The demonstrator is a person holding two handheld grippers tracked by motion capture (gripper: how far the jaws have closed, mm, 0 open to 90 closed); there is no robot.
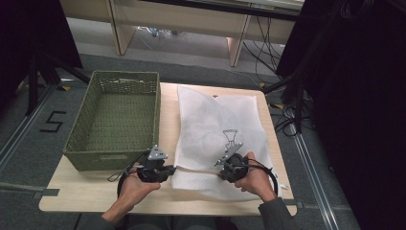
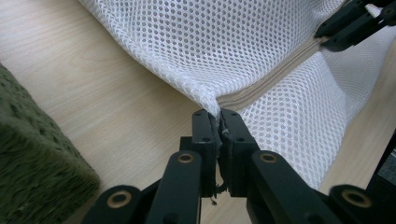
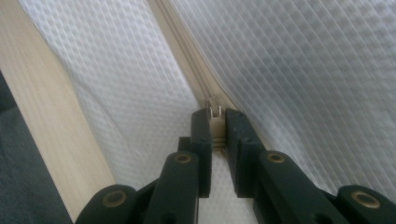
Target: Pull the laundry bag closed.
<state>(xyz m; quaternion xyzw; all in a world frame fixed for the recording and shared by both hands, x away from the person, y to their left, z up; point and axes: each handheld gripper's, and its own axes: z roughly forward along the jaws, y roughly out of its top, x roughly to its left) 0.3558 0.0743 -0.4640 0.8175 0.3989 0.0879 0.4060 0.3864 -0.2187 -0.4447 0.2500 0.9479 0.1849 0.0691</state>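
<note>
While pinching mesh bag [image 1: 218, 129] edge, left tool [image 2: 218, 122]; right tool [image 3: 215, 122] on zipper pull [image 3: 215, 113].

Soft even light on the table, dark surroundings, right gripper view blurred.

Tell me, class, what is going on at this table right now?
A person holds a gripper in each hand and works the zipper of a white mesh laundry bag lying on the wooden table. The left gripper pinches the bag's corner at the zipper's end, its jaws shut on the mesh. The right gripper clamps the beige zipper pull. A green woven basket stands to the left.
</note>
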